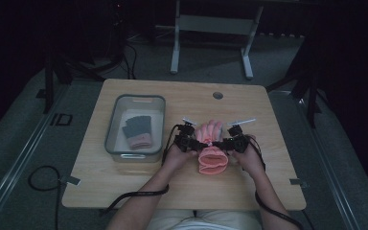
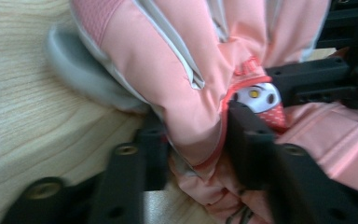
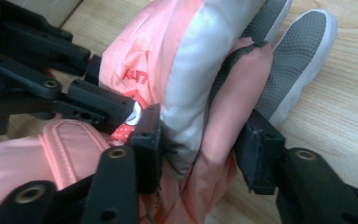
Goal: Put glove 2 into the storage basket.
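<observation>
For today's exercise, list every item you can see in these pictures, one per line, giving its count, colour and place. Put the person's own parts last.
Pink glove: one, pink with grey palm, near the table's middle, gripped from both sides.
Folded glove: one, grey and pink, inside the bin.
Bin: one, clear with grey rim, left part of the table.
Table: one, light wood.
White frame: one, on the floor behind the table.
Left gripper: one, black, shut on the pink glove's left side.
Right gripper: one, black, shut on its right side.
Forearms: two, entering from the bottom.
</observation>
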Available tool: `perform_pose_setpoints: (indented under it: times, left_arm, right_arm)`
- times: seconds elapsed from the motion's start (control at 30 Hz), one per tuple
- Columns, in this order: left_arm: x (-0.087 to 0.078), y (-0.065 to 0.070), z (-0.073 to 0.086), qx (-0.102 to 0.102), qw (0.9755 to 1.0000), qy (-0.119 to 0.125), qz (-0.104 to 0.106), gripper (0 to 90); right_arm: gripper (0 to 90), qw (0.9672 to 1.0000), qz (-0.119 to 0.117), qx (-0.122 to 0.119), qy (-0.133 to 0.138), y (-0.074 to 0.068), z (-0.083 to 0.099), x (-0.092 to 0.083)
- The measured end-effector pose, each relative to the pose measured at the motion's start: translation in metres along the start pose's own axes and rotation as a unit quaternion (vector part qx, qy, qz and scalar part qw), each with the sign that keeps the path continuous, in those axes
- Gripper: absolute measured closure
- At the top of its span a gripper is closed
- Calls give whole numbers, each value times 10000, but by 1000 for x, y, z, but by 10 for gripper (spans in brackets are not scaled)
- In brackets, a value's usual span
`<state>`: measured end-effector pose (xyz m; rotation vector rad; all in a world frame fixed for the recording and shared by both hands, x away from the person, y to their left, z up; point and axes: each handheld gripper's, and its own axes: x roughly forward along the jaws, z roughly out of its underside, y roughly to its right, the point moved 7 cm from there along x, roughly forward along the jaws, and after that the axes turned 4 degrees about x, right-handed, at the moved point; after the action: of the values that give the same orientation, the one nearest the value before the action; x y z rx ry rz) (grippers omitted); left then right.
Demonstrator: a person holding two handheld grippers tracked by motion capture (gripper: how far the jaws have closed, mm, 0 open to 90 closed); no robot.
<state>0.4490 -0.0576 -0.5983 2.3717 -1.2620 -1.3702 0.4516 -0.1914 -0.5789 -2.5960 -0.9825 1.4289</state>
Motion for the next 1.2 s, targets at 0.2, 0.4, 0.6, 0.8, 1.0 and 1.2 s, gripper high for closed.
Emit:
perform_pose_setpoints:
  times: [0.2,0.4,0.6,0.8,1.0,1.2]
  left_arm:
    - [-7,10,-6,360,9993,21,-68,741]
    - [-15,20,-10,537,9985,-21,-42,750]
    - [-28,30,-19,742,9971,93,-173,755]
    - [-48,42,-32,931,9950,189,-296,757]
    - [-69,47,-47,1021,9936,316,-364,757]
    - [-99,51,-62,1140,9910,451,-544,757]
  right_arm:
    - [645,9999,-50,60,146,-3,-1,-5]
    - [657,9993,-250,140,250,-4,0,-14]
    - [663,9985,-253,82,482,-11,-7,-27]
    - [666,9976,-276,7,633,-19,-19,-40]
    - [666,9964,-300,-87,792,-29,-37,-52]
    - [666,9939,-326,-259,1022,-47,-62,-67]
